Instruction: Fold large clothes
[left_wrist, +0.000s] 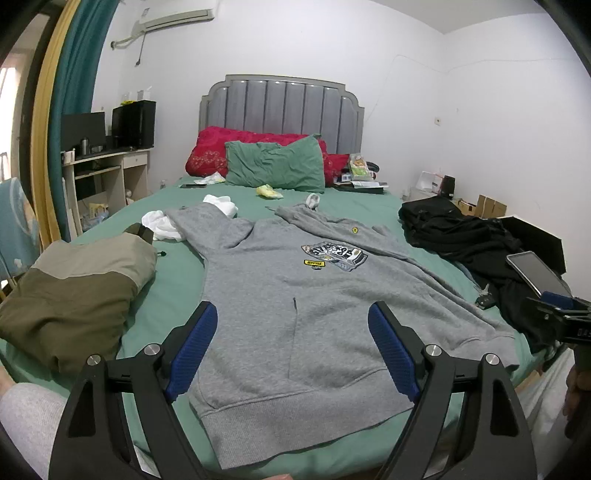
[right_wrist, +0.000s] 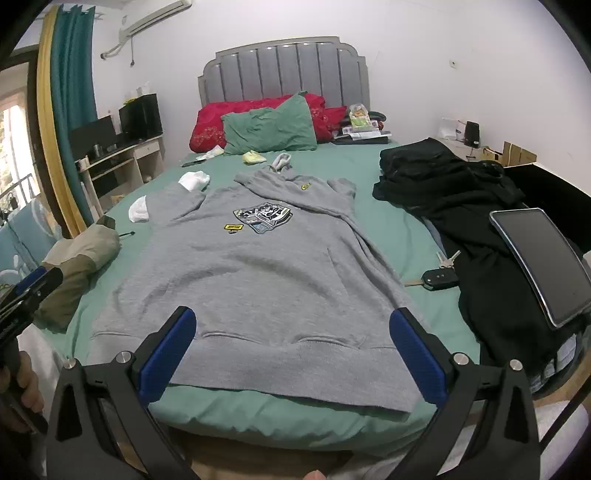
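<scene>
One grey hoodie (left_wrist: 295, 295) lies flat, face up, on the bed (right_wrist: 424, 236), hem toward me. Both my left gripper (left_wrist: 291, 343) and right gripper (right_wrist: 291, 350) hover spread wide, empty. Risks: car key (right_wrist: 439, 278) beside the right sleeve snagging; white socks (left_wrist: 162, 225) touching the left sleeve getting folded in.

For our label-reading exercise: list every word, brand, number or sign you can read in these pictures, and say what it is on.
None reads with certainty.
Grey hoodie, big chest patch: stylised letters, illegible.
Small yellow patch: dark text, too small.
Round yellow badge: too small.
Packets by the pillows: print blurred.
Boxes by the wall: labels blurred.
</scene>
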